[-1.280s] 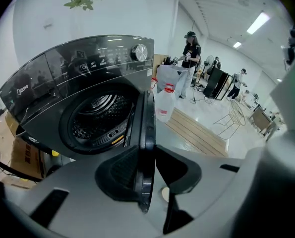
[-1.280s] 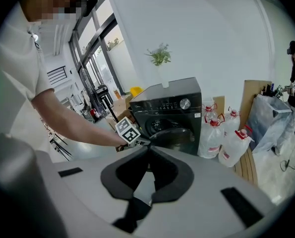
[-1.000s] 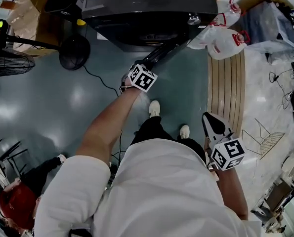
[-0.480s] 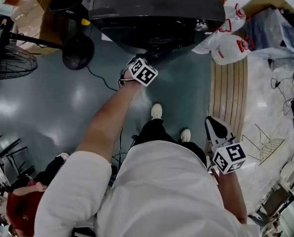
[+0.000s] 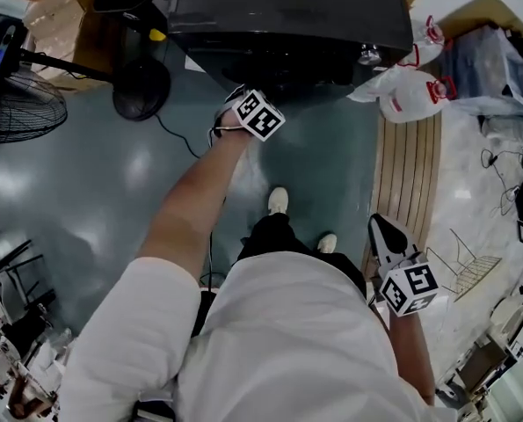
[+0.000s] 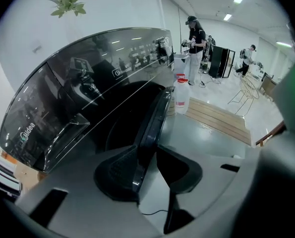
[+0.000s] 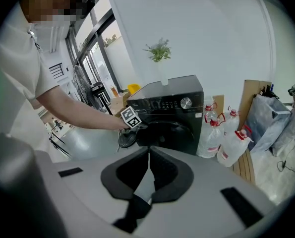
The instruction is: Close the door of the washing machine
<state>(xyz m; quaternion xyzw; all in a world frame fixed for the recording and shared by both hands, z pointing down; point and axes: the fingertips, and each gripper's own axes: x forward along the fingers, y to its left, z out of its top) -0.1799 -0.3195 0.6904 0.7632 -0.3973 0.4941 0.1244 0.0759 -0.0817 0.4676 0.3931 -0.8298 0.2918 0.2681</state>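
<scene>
The black washing machine point(image 5: 287, 16) stands at the top of the head view. Its round door point(image 6: 152, 118) is swung in close to the front, with a dark gap still showing in the left gripper view. My left gripper point(image 6: 146, 152) is at the door's free edge, which runs between the jaws. The edge lies against the left pad point(image 6: 120, 170), and the right pad stands off it, so the gripper is open. The left gripper's marker cube point(image 5: 259, 115) is just before the machine. My right gripper point(image 5: 384, 231) hangs at my side, shut and empty, facing the machine point(image 7: 169, 115).
Water jugs point(image 5: 410, 82) and bags stand right of the machine beside a slatted wooden board point(image 5: 406, 161). A fan base point(image 5: 142, 88) and a cable lie on the floor to the left. My feet point(image 5: 277, 200) are near the machine. People point(image 6: 194, 38) stand far back.
My left gripper has moved toward the machine front, and the door has swung in with it from well ajar to nearly against the front. The right gripper has stayed still.
</scene>
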